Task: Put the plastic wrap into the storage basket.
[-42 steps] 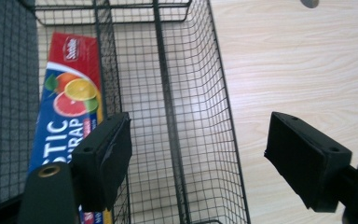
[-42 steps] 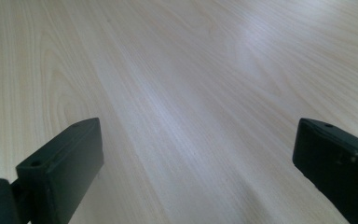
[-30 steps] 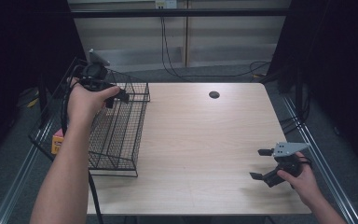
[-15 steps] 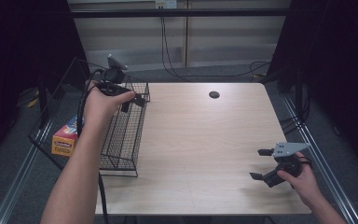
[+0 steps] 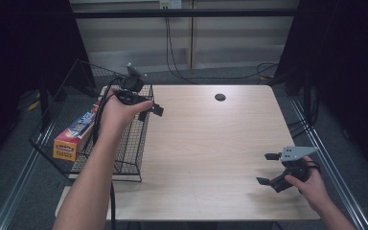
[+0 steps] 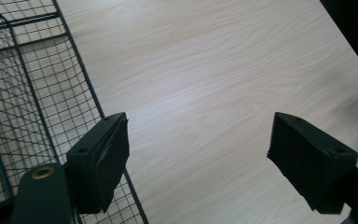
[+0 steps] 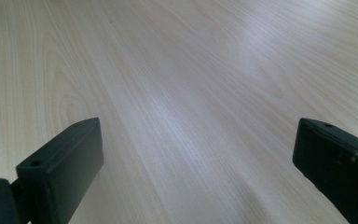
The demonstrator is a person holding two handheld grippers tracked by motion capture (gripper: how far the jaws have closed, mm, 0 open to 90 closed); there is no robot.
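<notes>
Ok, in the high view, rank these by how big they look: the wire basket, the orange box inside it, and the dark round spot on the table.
1. wire basket, clearly the largest
2. orange box, partly hidden by the forearm, yet plainly smaller than the basket
3. dark round spot, by far the smallest, though it lies farther from the camera

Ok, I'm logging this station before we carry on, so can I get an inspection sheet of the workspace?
Surface: wooden table, bare apart from a dark round spot near the far edge.
Job's things: wire basket at the table's left edge; long box lying beside it.
Clutter: nothing seen.
Grippers: left gripper open, above the basket rim; right gripper open, near the table's right front corner; both hold nothing.
Cables: black cables on the floor beyond the table.
Surroundings: dark curtains either side.
</notes>
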